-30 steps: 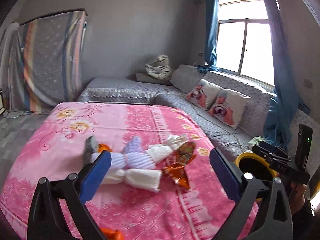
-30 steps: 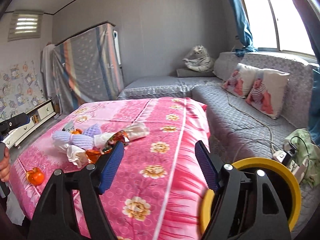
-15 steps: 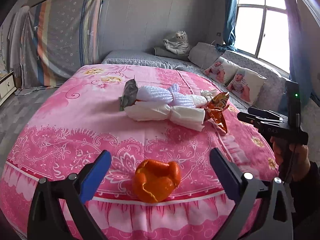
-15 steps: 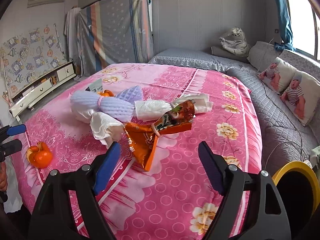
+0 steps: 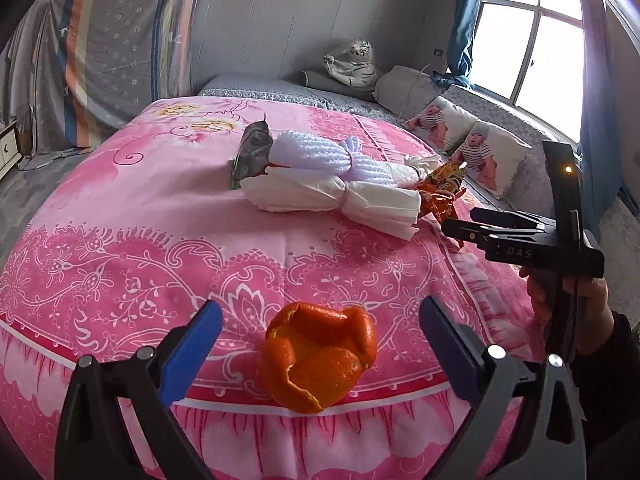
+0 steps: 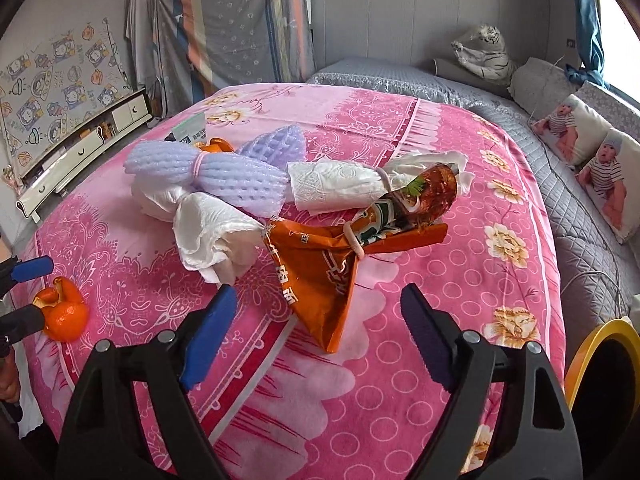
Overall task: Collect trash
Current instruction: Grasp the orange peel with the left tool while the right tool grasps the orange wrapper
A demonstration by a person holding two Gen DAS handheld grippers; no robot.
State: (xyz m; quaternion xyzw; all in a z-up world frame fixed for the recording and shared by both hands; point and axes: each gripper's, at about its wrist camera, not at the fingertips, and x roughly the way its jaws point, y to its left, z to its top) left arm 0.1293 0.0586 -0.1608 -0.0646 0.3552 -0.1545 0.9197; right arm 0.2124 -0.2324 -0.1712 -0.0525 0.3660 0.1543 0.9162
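Orange wrapper [image 6: 320,256] bears Chinese print.

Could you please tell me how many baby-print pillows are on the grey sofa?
2. One baby-print pillow sits farther along the grey sofa, toward the tiger toy; the other pillow leans beside it, nearer the camera. More may lie outside the frame.

Bare pink blanket [image 5: 120,240] between orange peel [image 5: 318,356] at the near edge and the far heap of tissue bundles [image 5: 332,196]. Blocked at right by orange wrapper [image 6: 332,256]; bare cloth nearer and right of it.
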